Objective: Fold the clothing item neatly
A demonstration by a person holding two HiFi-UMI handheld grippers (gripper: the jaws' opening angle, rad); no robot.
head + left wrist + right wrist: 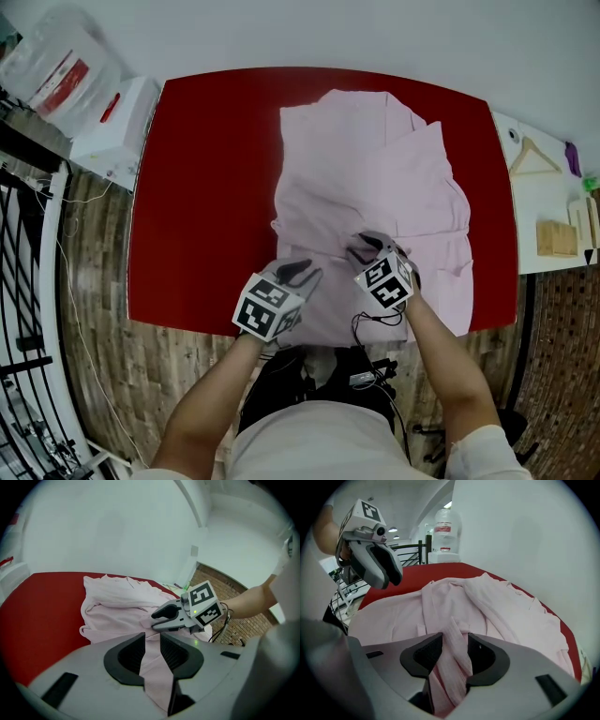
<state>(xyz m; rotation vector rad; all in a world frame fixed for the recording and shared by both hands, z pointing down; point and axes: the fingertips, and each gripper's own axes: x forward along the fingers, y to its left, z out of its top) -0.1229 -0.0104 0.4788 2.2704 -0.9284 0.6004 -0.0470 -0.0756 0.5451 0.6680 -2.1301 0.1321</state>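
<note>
My left claw [305,274], lower centre of the head view, pinches a fold of the pink shirt [375,178]. My right claw [367,246], just right of it, is spread, with cloth loose between the pads. The shirt lies rumpled on the red table [197,187], centre-right, reaching its lower edge.

Soft, even white light is falling everywhere, leaving only faint shadows in the folds of the pink shirt [375,178] ahead of the jaws. Ceiling lamps [395,529] are glowing far beyond the jaws in the right gripper view. Both gripper views are bending strongly and darkening at their rims, and the foreground below the jaws is blurring.
</note>
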